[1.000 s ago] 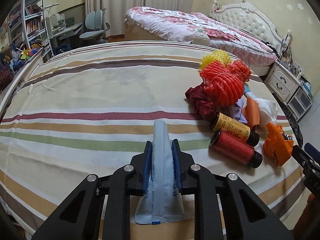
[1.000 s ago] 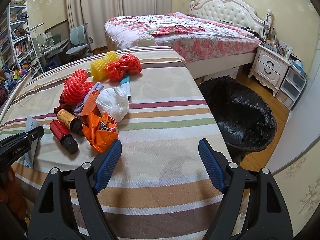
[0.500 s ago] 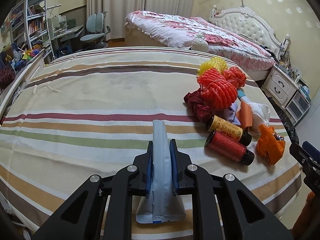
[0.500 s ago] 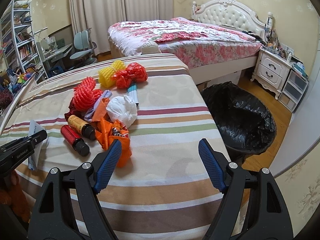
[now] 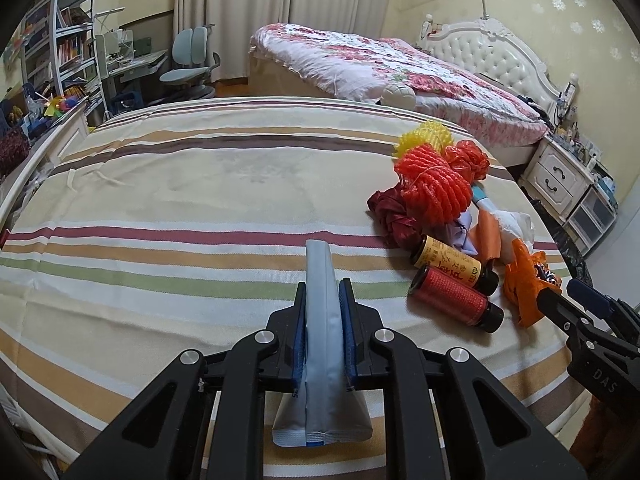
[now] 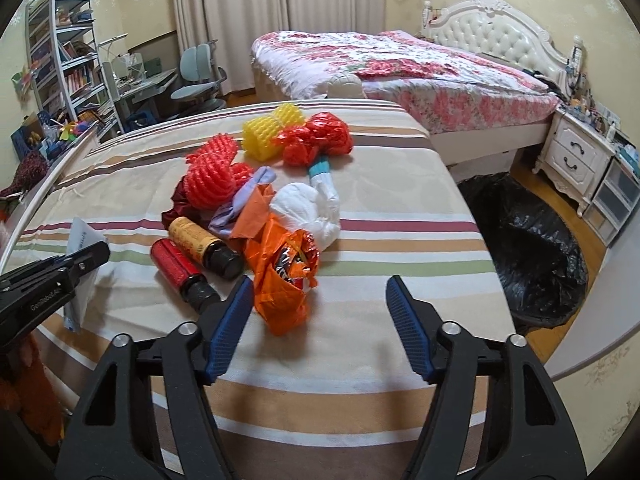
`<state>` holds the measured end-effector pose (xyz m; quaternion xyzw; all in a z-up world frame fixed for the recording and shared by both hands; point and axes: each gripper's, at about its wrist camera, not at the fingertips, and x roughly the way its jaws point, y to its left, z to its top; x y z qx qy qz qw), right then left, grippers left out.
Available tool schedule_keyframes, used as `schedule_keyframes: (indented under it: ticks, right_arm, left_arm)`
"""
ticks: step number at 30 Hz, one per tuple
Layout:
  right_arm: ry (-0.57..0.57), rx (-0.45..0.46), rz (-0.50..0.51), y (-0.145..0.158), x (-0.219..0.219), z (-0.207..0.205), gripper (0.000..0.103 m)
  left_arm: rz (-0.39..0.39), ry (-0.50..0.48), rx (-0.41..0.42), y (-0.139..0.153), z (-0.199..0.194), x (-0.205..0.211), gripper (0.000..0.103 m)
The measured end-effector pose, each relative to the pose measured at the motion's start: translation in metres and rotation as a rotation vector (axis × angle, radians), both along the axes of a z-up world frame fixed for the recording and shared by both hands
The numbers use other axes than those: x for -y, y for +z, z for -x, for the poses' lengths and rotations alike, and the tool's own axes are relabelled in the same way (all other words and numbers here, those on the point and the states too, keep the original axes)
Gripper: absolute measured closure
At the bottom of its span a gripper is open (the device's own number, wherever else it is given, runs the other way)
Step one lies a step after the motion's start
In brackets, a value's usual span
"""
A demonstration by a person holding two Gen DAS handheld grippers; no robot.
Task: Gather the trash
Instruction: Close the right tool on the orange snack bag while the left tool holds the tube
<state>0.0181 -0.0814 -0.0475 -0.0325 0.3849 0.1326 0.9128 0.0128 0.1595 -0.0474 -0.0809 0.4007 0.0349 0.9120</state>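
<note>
- The left tongs point(image 5: 323, 322) are pinched shut on a pale blue-grey packet point(image 5: 320, 344), held on edge above the striped bed point(image 5: 160, 208); the packet sits well to the left of the orange wrapper point(image 6: 282, 276), which I'll use as my marker.
- The right tongs point(image 6: 320, 320) are spread wide with nothing in them, poised just in front of that orange wrapper — its crumpled near end lies between the two blue pads, closer to the left one.
- To my eye the step in hand is taking the wrapper; it would go best if the tongs slid forward and low so both pads straddle the bulk of the crumple, not just a loose flap, and closed gently since thin film will slip or tear.
- Just left of the wrapper lie a red bottle point(image 6: 180, 270) and a yellow-labelled bottle point(image 6: 204, 246), side by side and touching the pile — the left pad should stay clear of them or they may roll.
- Behind the wrapper is a white wad point(image 6: 308, 212), then red mesh point(image 6: 210, 174), a yellow mesh roll point(image 6: 270, 130) and a red crumpled bag point(image 6: 316, 138) farthest back.
- Far right of the wrapper, down on the floor beside the bed, stands the black-lined bin point(image 6: 524, 240), mouth open — likely where everything ends up.
</note>
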Motion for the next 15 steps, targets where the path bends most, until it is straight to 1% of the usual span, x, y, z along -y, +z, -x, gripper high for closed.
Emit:
schedule_keyframes:
  ticks: [7, 12, 13, 15]
  right_arm:
    - [0.006, 0.009, 0.004, 0.002, -0.008, 0.002, 0.039]
    - [-0.001, -0.006, 0.023, -0.007, -0.009, -0.002, 0.040]
    - [0.003, -0.006, 0.027, -0.008, -0.010, -0.003, 0.042]
    - [0.023, -0.018, 0.010, -0.010, -0.010, -0.004, 0.062]
  left_arm:
    - [0.003, -0.001, -0.001, -0.001, 0.001, -0.001, 0.087]
    - [0.002, -0.005, -0.005, -0.002, 0.002, 0.000, 0.087]
    - [0.002, -0.005, -0.005, -0.002, 0.002, 0.000, 0.087]
    - [0.004, -0.008, -0.006, -0.002, 0.002, 0.002, 0.087]
